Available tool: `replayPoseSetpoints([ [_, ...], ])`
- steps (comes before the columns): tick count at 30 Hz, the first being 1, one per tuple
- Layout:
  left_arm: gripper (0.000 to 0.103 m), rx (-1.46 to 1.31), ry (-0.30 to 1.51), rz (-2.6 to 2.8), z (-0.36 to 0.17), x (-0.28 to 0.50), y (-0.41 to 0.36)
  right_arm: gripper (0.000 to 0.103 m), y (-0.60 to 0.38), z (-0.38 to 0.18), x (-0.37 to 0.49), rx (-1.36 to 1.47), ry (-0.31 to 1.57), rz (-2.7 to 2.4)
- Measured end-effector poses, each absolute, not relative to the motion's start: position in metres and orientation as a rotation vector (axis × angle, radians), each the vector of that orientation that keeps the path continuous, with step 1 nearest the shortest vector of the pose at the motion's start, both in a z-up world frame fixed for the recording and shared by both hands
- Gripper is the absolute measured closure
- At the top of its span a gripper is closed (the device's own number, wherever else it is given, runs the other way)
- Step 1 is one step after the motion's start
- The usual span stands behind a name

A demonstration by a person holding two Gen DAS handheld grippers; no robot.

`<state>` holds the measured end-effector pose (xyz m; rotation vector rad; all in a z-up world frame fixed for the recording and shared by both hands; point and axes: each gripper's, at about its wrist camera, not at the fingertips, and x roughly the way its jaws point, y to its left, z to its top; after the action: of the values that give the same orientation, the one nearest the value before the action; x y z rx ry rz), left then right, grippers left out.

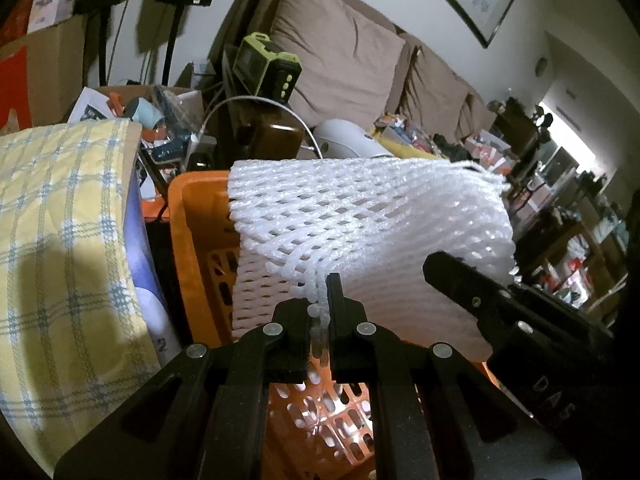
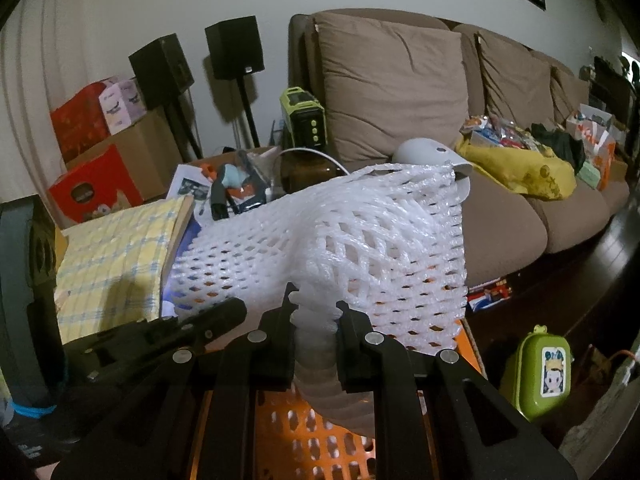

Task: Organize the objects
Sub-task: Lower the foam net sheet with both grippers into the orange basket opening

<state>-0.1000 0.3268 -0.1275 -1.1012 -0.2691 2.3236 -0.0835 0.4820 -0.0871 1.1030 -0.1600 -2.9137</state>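
Both grippers, left (image 1: 319, 320) and right (image 2: 316, 334), clamp the near edge of the foam net (image 1: 360, 216), stretched above the orange crate (image 1: 192, 208). Thin pinches may slip; uneven pull could tear mesh or snag crate rim beside yellow cloth (image 1: 60, 220).

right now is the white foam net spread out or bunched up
Spread out. The white foam net hangs stretched between the left gripper and right gripper, each clamped on an edge, its mesh holes open, above the orange basket.
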Motion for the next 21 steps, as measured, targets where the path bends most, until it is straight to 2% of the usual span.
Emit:
replayPoseSetpoints([
  [15, 0.097, -1.143, -0.274, 2.302, -0.1333, -0.1036, 0.3286, 0.089, 0.4802, -0.0895, -0.0826, 1.121, -0.156, -2.905],
  [21, 0.097, -1.126, -0.214, 2.318, -0.1322, -0.0988, 0.3349, 0.089, 0.4816, -0.0925, -0.0838, 1.136, -0.149, -2.908],
])
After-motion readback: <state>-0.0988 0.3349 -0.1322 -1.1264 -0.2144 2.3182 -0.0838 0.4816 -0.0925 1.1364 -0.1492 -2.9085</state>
